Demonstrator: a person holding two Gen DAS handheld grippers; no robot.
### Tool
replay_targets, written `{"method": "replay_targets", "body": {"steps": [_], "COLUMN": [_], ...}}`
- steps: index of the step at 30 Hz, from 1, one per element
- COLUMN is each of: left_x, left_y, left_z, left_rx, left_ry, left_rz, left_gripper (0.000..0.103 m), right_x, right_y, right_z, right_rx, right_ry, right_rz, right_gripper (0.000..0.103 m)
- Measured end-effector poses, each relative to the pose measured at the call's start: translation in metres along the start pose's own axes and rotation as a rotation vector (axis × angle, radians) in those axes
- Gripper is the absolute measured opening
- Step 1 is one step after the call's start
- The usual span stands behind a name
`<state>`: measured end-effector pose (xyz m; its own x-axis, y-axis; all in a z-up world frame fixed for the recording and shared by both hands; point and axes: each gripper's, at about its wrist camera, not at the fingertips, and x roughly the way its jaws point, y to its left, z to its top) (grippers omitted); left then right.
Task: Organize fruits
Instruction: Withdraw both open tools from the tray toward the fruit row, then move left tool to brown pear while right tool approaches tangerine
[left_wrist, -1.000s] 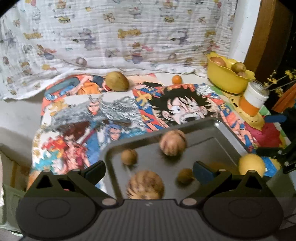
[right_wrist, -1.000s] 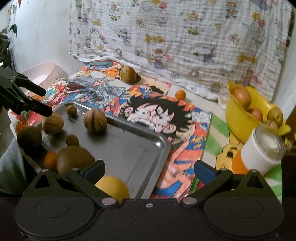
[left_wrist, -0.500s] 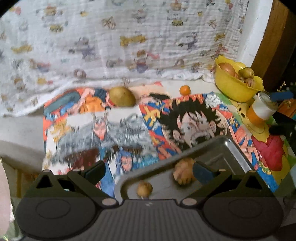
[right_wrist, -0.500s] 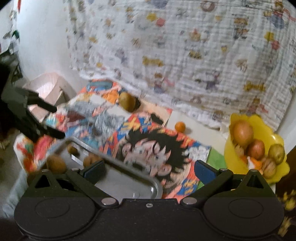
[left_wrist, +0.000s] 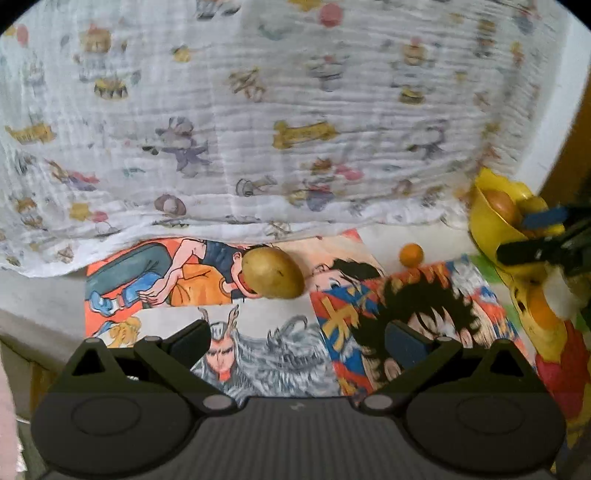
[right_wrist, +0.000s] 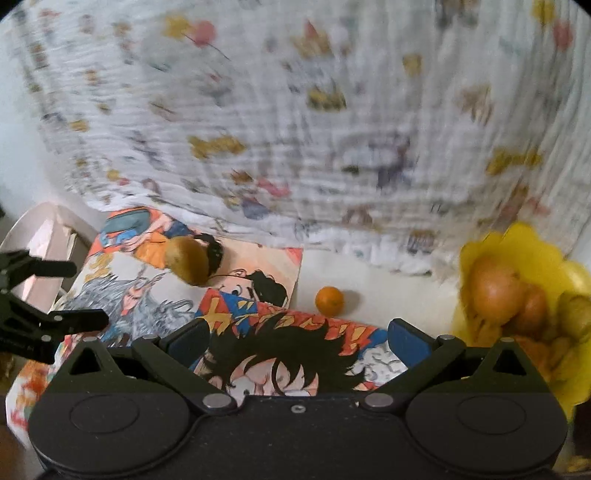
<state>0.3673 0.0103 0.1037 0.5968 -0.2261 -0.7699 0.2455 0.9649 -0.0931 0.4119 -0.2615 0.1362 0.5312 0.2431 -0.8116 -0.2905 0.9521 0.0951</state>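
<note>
We see the left gripper (left_wrist: 297, 341) at the bottom of the left wrist view, jaws spread wide with nothing between them; only the printed mat (left_wrist: 273, 354) shows in the gap. The right gripper (right_wrist: 297, 341) fills the bottom of the right wrist view in the same condition: jaws apart, empty, above the cartoon face on the mat (right_wrist: 258, 354).

Fruit positions, left wrist view:
- A mango (left_wrist: 272, 273) lies on the mat at centre frame, just below the hem of the cloth (left_wrist: 258, 129).
- A small orange (left_wrist: 411, 254) sits right of centre on the bare pale surface, just off the upper edge of the mat, well apart from the mango.
- A yellow bowl (left_wrist: 487, 221) stands at the right edge and holds a round brownish fruit; other contents are blurred.

Fruit positions, right wrist view:
- The mango (right_wrist: 188, 264) appears left of centre on the mat.
- The orange (right_wrist: 329, 301) sits at centre frame, just above the gap between the jaws, beside the mat edge.
- The bowl (right_wrist: 532, 243) occupies the right side and holds several fruits; we cannot tell their kinds through the motion blur.

Each gripper is visible in the other view: the right one (left_wrist: 532, 236) at the right edge in front of the bowl, the left one (right_wrist: 79, 293) at the left edge, both with jaws parted. A pale container (right_wrist: 40, 240) sits at the left edge behind it. Neither gripper touches any fruit.
</note>
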Motion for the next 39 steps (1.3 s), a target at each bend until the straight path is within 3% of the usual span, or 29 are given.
{"method": "replay_targets", "body": {"steps": [5, 15, 29, 39], "left_x": [0.036, 0.094, 0.127, 0.140], "left_y": [0.007, 0.011, 0.022, 0.024], "left_z": [0.002, -0.003, -0.007, -0.009], "left_rx": [-0.031, 0.002, -0.037, -0.086], "left_ry": [-0.027, -0.102, -0.162, -0.157], "left_rz": [0.001, 0.041, 0.053, 0.045], "left_gripper": [0.102, 0.102, 0.102, 0.098], "right_x": [0.045, 0.102, 0.134, 0.143], "right_y": [-0.009, -0.030, -0.007, -0.002], "right_z": [-0.001, -0.018, -0.038, -0.046], "right_rx": [0.105, 0.294, 0.234, 0.222], "right_ry": [0.015, -0.076, -0.181, -0.224], "right_rz": [0.020, 0.089, 0.006, -0.055], "right_gripper": [0.102, 0.102, 0.095, 0.078]}}
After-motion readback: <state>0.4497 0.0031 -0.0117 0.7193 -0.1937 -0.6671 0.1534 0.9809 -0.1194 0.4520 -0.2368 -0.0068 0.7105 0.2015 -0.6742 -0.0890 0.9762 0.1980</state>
